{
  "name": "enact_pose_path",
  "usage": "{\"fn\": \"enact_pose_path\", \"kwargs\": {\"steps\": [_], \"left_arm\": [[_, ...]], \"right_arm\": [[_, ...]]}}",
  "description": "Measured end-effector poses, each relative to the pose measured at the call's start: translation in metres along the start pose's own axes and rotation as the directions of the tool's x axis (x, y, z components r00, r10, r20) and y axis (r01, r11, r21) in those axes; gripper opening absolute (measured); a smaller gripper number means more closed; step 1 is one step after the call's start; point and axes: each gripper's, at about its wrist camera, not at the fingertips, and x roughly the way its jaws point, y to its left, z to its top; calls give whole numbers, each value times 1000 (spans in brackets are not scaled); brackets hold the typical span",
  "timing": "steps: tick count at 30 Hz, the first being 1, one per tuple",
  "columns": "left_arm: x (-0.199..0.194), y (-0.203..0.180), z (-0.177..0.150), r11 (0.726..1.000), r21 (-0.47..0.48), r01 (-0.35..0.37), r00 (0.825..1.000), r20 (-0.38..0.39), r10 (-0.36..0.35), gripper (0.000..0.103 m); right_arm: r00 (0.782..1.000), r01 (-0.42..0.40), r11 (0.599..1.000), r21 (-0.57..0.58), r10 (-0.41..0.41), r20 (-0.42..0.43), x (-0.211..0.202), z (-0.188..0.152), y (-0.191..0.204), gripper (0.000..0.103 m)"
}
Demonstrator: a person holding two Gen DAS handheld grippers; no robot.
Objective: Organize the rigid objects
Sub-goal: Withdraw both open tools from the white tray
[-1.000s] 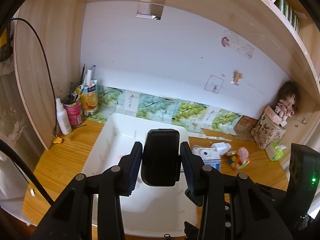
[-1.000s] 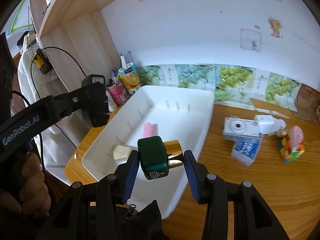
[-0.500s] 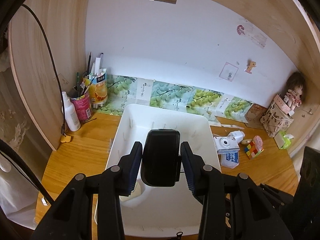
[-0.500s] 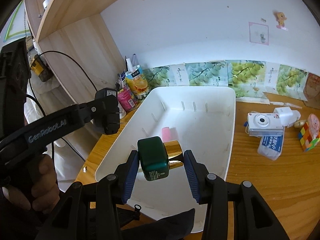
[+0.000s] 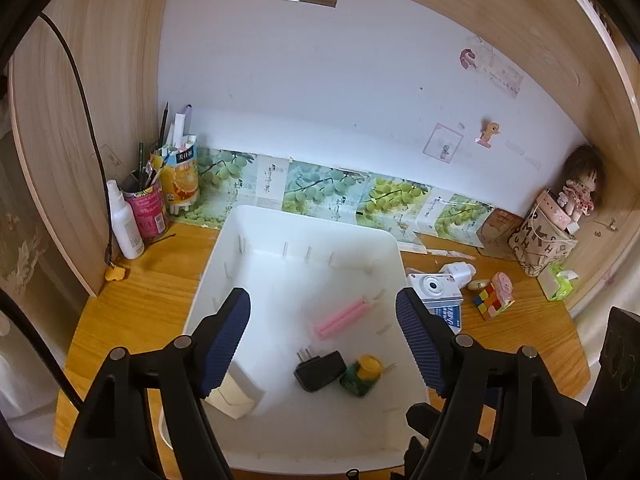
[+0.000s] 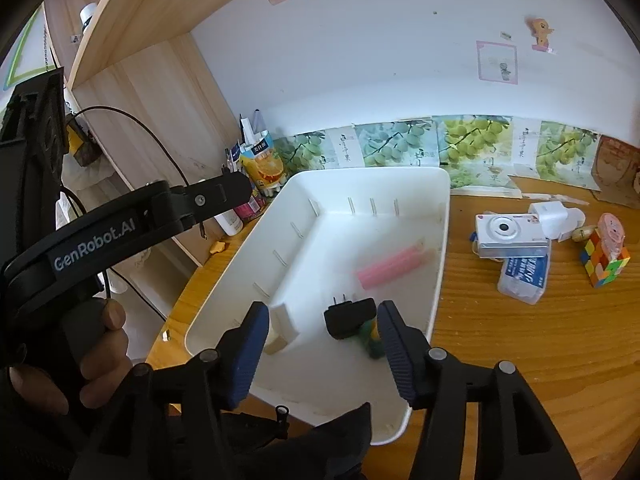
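The white tray (image 5: 312, 224) stands on the wooden desk. In it lie a black plug charger (image 5: 320, 370) and, touching it on the right, a green bottle with a gold cap (image 5: 362, 374), both a little blurred. My left gripper (image 5: 322, 340) hangs above them, its jaws opening and nothing between the pads. In the right wrist view the charger (image 6: 350, 318) and the bottle (image 6: 370, 340) lie under my right gripper (image 6: 324, 354). Its jaws are opening too, and the pads grip nothing. A pink stick (image 5: 340, 318) and a cream block (image 5: 232, 398) also lie in the tray.
Right of the tray are a white camera (image 5: 432, 288), a tissue pack (image 5: 446, 314), a white adapter (image 5: 458, 272) and a colour cube (image 5: 490, 306). Pen cups (image 5: 146, 210) and a white spray bottle (image 5: 124, 224) stand at the back left. A person's hand (image 6: 100, 344) holds the left gripper's handle.
Both grippers have opened. The left one let go of the black charger and the right one of the green bottle; both objects now lie in the tray.
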Motion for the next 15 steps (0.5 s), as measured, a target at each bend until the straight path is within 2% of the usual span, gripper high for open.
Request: {"fn": "enact_pose_path", "kwargs": {"steps": [5, 15], "left_arm": [[0, -18, -6, 1000, -11, 0, 1000, -14, 0, 79], [8, -70, -17, 999, -48, 2, 999, -44, -4, 79]], "right_arm": [[1000, 7, 1000, 4, -7, -5, -14, -2, -14, 65], [999, 24, 1000, 1, -24, -38, -46, -4, -60, 70]]}}
